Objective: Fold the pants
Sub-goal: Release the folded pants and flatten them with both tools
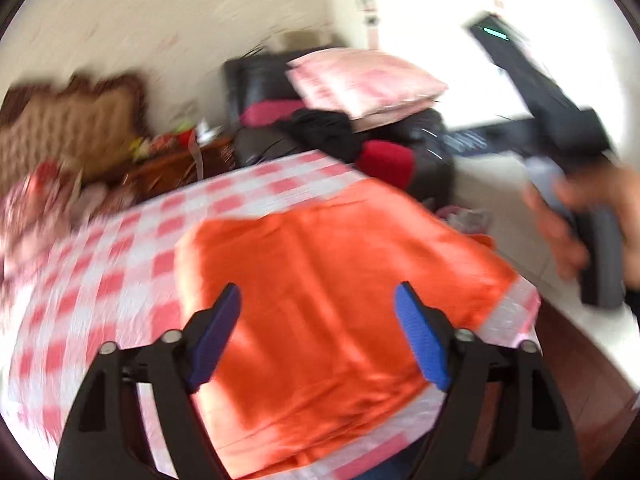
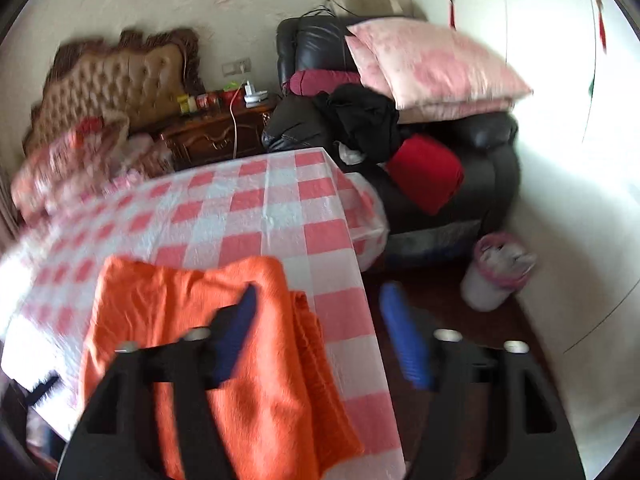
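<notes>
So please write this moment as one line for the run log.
pants: orange, folded, on checked tablecloth | left claw: open, holding nothing | right claw: open, holding nothing | both views blurred

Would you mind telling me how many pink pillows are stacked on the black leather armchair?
2: the upper pink pillow lies on a lower pink pillow, both atop the black leather armchair. Others may be hidden.

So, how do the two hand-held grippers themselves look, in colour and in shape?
Both look alike. The left hand-held gripper has a black angular frame with silver bolt heads and two blue ribbed fingers. The right hand-held gripper shows the same black frame and blue fingers. Seen from the left wrist, its body is a long black bar with a green light and a grey handle in a bare hand.
</notes>
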Action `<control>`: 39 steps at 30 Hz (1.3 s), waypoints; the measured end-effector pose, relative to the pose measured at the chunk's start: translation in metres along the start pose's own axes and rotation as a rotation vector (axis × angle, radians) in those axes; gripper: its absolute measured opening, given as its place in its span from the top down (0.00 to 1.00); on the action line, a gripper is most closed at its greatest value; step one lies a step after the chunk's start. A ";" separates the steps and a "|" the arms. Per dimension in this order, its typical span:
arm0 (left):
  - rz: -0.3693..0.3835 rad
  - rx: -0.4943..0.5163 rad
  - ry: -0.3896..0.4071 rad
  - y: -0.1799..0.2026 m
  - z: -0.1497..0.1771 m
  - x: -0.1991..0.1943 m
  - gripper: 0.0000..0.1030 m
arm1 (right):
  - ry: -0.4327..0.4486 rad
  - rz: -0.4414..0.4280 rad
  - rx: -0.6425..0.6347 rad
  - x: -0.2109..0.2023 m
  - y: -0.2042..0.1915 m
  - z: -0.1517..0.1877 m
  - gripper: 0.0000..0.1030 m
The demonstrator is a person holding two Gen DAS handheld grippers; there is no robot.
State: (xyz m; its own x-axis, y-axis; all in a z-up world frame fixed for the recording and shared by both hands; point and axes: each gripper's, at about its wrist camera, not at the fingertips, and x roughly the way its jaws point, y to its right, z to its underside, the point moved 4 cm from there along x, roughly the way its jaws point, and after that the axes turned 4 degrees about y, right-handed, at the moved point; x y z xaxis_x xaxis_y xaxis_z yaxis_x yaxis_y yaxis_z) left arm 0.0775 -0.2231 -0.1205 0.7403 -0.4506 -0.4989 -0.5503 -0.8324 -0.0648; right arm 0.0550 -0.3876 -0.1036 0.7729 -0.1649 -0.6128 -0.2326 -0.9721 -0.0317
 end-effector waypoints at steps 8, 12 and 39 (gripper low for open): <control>-0.075 -0.181 -0.179 -0.052 0.021 0.016 0.06 | -0.244 -0.046 -0.054 0.031 -0.066 0.040 0.15; -0.109 -0.279 -0.291 -0.081 0.034 0.033 0.02 | -0.324 0.016 -0.096 0.047 -0.079 0.055 0.15; -0.184 -0.303 -0.230 -0.106 0.041 0.023 0.04 | -0.237 0.053 -0.064 0.014 -0.082 0.049 0.05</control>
State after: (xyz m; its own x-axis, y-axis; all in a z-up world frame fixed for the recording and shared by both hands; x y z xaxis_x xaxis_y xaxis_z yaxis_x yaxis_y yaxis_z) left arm 0.1371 -0.1316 -0.1600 0.6912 -0.2304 -0.6849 -0.2528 -0.9650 0.0695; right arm 0.0560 -0.3021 -0.1483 0.5988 -0.1799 -0.7804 -0.2255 -0.9729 0.0512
